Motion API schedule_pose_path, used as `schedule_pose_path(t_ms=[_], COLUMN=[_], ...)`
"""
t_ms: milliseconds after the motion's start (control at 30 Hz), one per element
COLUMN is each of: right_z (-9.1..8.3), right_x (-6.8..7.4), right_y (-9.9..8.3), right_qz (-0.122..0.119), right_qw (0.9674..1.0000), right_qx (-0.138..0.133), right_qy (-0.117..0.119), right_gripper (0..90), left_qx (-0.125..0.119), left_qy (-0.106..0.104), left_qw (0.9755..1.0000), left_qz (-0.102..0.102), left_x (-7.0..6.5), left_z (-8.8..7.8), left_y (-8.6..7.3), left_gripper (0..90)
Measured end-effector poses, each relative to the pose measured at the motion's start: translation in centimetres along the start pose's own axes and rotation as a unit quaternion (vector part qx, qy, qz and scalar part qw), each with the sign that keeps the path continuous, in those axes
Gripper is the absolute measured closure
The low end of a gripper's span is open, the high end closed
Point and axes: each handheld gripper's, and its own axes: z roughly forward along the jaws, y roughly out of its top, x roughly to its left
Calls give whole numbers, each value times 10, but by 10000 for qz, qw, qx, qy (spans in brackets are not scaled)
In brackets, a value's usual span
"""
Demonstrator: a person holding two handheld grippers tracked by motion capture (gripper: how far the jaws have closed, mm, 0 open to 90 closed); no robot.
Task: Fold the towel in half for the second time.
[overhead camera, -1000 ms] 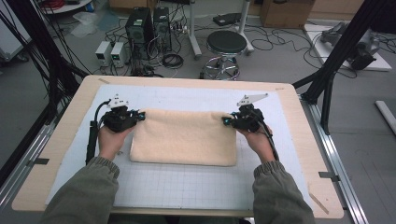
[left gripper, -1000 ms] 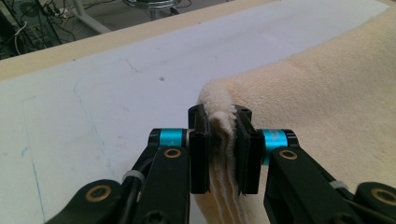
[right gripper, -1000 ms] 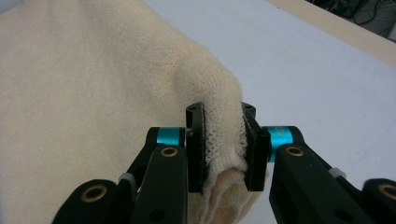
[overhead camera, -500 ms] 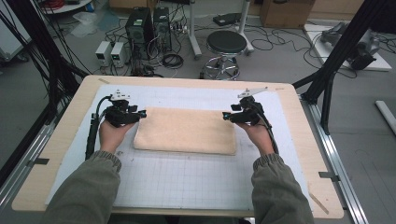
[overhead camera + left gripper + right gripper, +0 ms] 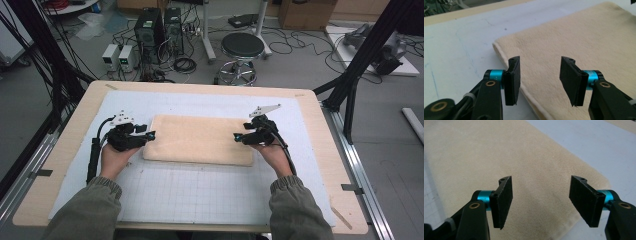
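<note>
Two grippers sit at the short ends of a folded beige towel [image 5: 199,139] in my high view. I have the left gripper [image 5: 148,136] at the towel's left edge and the right gripper [image 5: 238,137] at its right edge, each pointing inward. That towel lies flat on the pale gridded mat [image 5: 200,192] covering the wooden table [image 5: 60,165], roughly at the middle.

From the left gripper view, the left gripper [image 5: 539,75] has its jaws apart, having just been opening. Nothing is pinched between them; the towel's [image 5: 584,40] folded edge runs below the gap.

From the right gripper view, the right gripper [image 5: 540,198] also stands parted, its jaws having just been opening. They hang free over the towel's [image 5: 486,157] corner, clamping nothing.
</note>
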Motion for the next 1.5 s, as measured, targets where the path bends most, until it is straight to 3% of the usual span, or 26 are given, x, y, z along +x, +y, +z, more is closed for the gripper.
schedule_pose_path(t_ms=[333, 500, 567, 700, 1067, 1500], right_z=[-11, -20, -24, -31, -41, -57], right_x=[11, 15, 16, 23, 37, 45], right_y=[-7, -12, -12, -9, -7, -16], right_qz=[120, 164, 305, 196, -49, -144], right_qw=[9994, 9979, 9962, 9958, 9971, 9963], right_qx=[-301, -612, -752, -854, -745, -843], right_qy=[79, 141, 299, 248, 177, 80], right_gripper=[266, 226, 181, 176, 158, 125], left_qx=[-175, -140, -93, -107, -192, -263], left_qy=[-176, -253, -269, -286, -328, -390], left_qw=[9996, 9995, 9995, 9994, 9987, 9985], left_qz=[107, 105, 130, 180, 337, 278], left_x=[-13, -18, -19, -22, -33, -34], left_z=[-15, -20, -22, -26, -42, -57], left_y=[-2, 0, 0, 1, 2, -5], left_gripper=[440, 341, 305, 283, 232, 198])
